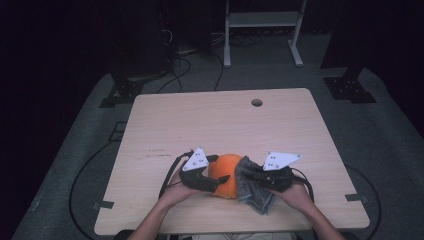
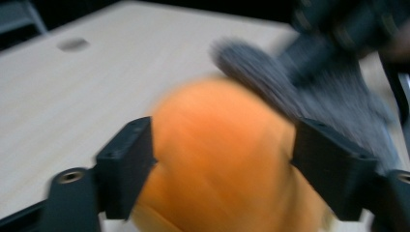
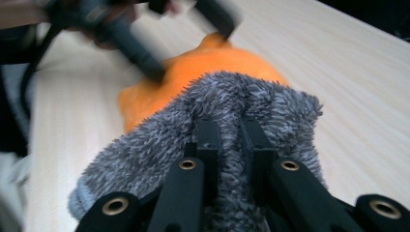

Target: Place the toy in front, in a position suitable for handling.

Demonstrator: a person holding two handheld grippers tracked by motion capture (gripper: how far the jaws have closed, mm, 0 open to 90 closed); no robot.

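A fuzzy grey cloth (image 3: 227, 121) is pinched between the jaws of the right gripper (image 3: 228, 133), beside an orange ball (image 1: 226, 175) near the table's (image 1: 220, 120) front edge. The left gripper (image 2: 222, 154) is spread around the blurred ball; pad contact cannot be made out.

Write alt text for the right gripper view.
The right tool pinches a fuzzy grey sock between its black jaws. Behind it lies an orange object on the wooden table, with the left tool blurred above.
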